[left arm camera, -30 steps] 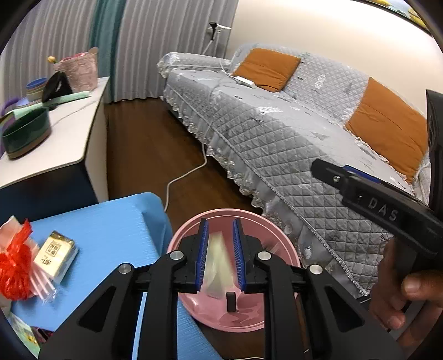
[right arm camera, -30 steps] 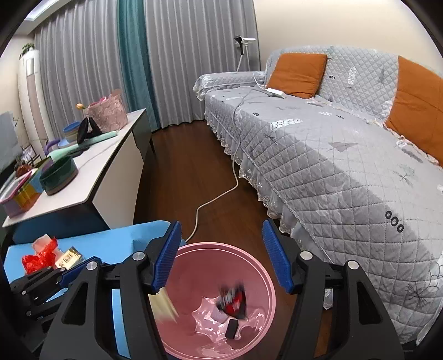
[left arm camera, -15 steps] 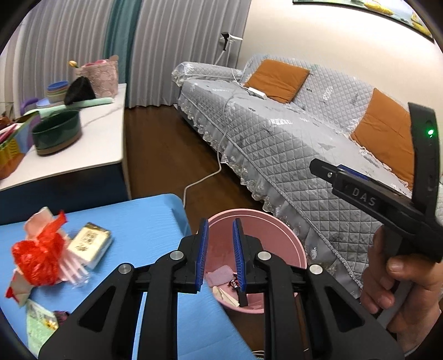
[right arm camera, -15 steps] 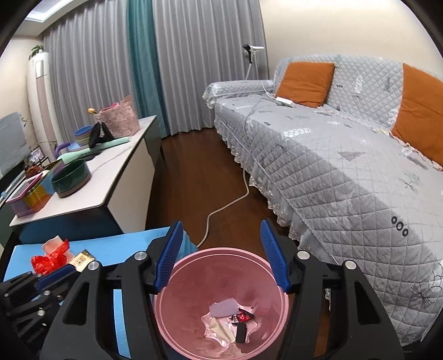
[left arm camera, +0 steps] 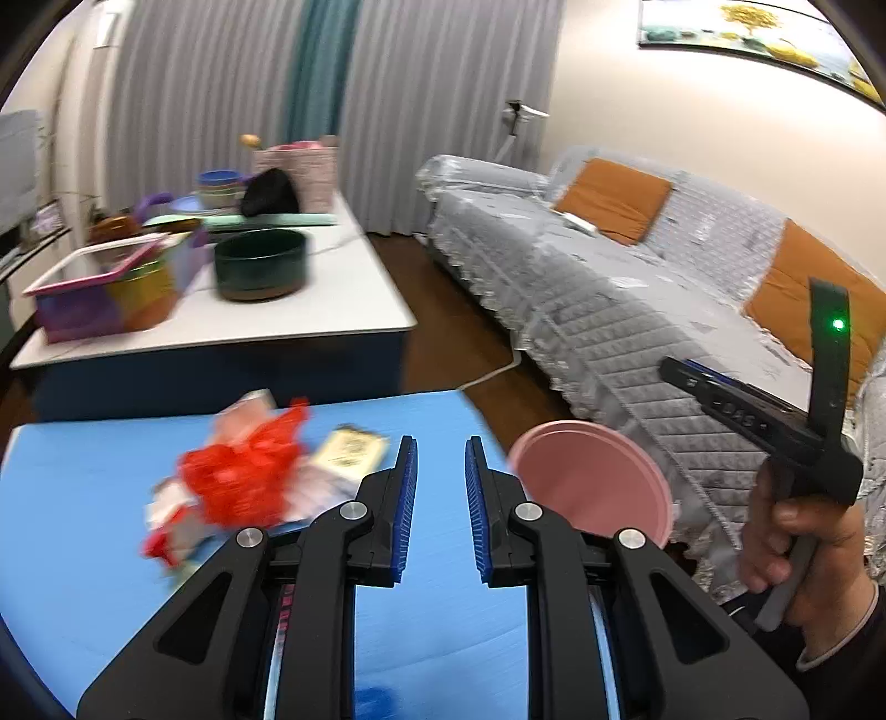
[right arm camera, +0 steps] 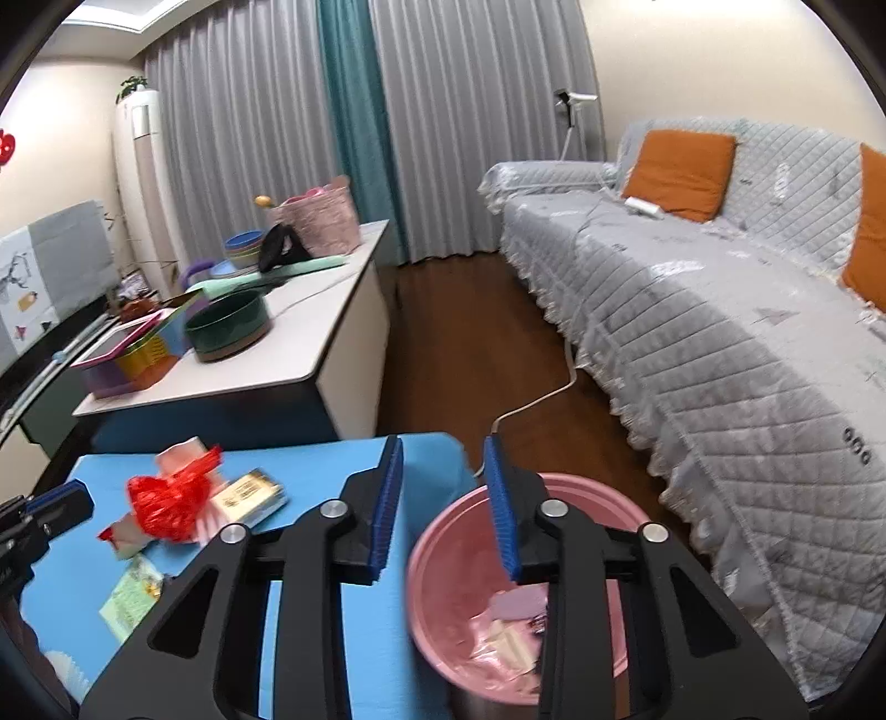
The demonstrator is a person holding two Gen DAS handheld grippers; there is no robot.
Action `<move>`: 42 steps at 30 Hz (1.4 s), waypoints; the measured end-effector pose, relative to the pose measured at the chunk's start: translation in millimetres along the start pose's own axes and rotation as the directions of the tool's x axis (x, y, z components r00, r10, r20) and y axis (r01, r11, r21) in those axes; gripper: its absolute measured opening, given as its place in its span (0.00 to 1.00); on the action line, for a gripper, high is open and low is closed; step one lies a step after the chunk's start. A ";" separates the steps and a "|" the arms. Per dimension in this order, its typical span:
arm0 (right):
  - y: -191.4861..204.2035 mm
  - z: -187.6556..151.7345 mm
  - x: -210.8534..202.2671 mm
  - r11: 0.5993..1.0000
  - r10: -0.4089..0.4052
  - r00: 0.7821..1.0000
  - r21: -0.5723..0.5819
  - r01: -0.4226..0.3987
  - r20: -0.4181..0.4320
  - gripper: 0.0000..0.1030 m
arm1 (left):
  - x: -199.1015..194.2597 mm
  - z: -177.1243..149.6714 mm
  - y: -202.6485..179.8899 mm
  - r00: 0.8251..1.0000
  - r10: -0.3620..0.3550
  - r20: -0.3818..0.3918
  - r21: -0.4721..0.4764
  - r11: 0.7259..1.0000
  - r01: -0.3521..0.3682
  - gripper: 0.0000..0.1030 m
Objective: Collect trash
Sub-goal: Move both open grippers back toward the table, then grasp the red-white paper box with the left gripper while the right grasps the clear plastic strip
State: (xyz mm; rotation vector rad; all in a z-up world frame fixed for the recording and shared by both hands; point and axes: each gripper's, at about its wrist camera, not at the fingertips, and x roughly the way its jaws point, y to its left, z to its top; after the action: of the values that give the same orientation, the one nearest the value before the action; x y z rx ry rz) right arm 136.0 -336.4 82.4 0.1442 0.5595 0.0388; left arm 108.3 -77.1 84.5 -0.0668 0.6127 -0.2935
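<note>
Leftmost, a red crumpled wrapper and a gold packet lie on the blue table; left gripper and right gripper hover parted, empty; the pink bin holds what looks like scraps

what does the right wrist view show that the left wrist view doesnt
Only the right wrist view shows the scraps inside the pink bin and a green leaflet on the blue table. Only the left wrist view shows the right hand and a wall picture. Both show the red wrapper, the small packet and the sofa.
</note>
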 end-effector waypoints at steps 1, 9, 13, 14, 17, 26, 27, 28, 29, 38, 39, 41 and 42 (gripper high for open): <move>4.7 -2.7 0.7 1.000 0.012 1.000 -0.001 -0.012 -0.007 0.27 | -6.1 -3.4 14.2 1.000 0.020 0.000 -0.010 1.000 -0.020 0.17; 42.5 -15.8 7.2 0.997 0.058 0.998 -0.045 -0.059 -0.031 0.25 | -30.9 -14.6 84.1 0.993 0.119 -0.002 -0.068 0.991 -0.119 0.17; 66.2 -22.8 11.9 0.993 0.080 0.996 -0.082 -0.083 -0.036 0.24 | -39.2 -9.1 111.1 0.987 0.158 0.025 -0.085 0.984 -0.155 0.17; 71.9 -24.6 13.8 0.992 0.088 0.995 -0.091 -0.091 -0.040 0.24 | -38.8 -7.8 116.7 0.985 0.167 0.030 -0.090 0.982 -0.164 0.17; 92.6 -34.6 19.6 0.983 0.115 0.992 -0.134 -0.122 -0.059 0.24 | -38.5 -12.9 138.6 0.980 0.193 0.038 -0.131 0.974 -0.187 0.17; 140.2 -60.7 40.0 0.954 0.175 0.976 -0.224 -0.201 -0.130 0.24 | -12.4 -40.5 174.2 0.977 0.210 -0.024 -0.220 0.953 -0.210 0.17; 142.2 -61.5 41.3 0.952 0.178 0.975 -0.226 -0.205 -0.133 0.24 | -9.4 -41.1 175.5 0.978 0.208 -0.028 -0.220 0.953 -0.209 0.17; 146.1 -62.5 44.0 0.950 0.183 0.973 -0.230 -0.211 -0.137 0.24 | -7.8 -42.3 175.9 0.978 0.204 -0.032 -0.223 0.953 -0.206 0.17; 149.6 -63.8 46.6 0.948 0.188 0.972 -0.233 -0.217 -0.140 0.24 | -5.3 -42.9 177.3 0.979 0.201 -0.036 -0.227 0.952 -0.204 0.17; 172.5 -75.2 80.1 0.938 0.204 0.960 -0.244 -0.248 -0.192 0.25 | 18.4 -44.5 179.6 0.983 0.171 -0.074 -0.213 0.960 -0.183 0.21; 174.0 -76.6 83.2 0.937 0.204 0.959 -0.244 -0.249 -0.196 0.26 | 21.3 -45.1 179.7 0.983 0.166 -0.081 -0.211 0.961 -0.180 0.27; 178.4 -79.1 91.5 0.935 0.204 0.956 -0.247 -0.254 -0.212 0.28 | 26.8 -47.1 179.4 0.983 0.157 -0.097 -0.206 0.963 -0.174 0.36; 180.8 -80.3 95.5 0.933 0.206 0.953 -0.248 -0.260 -0.223 0.29 | 30.1 -47.2 178.3 0.983 0.153 -0.104 -0.201 0.964 -0.172 0.37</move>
State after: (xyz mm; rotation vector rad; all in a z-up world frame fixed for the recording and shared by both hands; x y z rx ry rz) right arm 174.7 -140.2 -8.5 -0.0665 0.7231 0.3656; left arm 149.3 85.9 2.8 -0.2065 0.7310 -0.0714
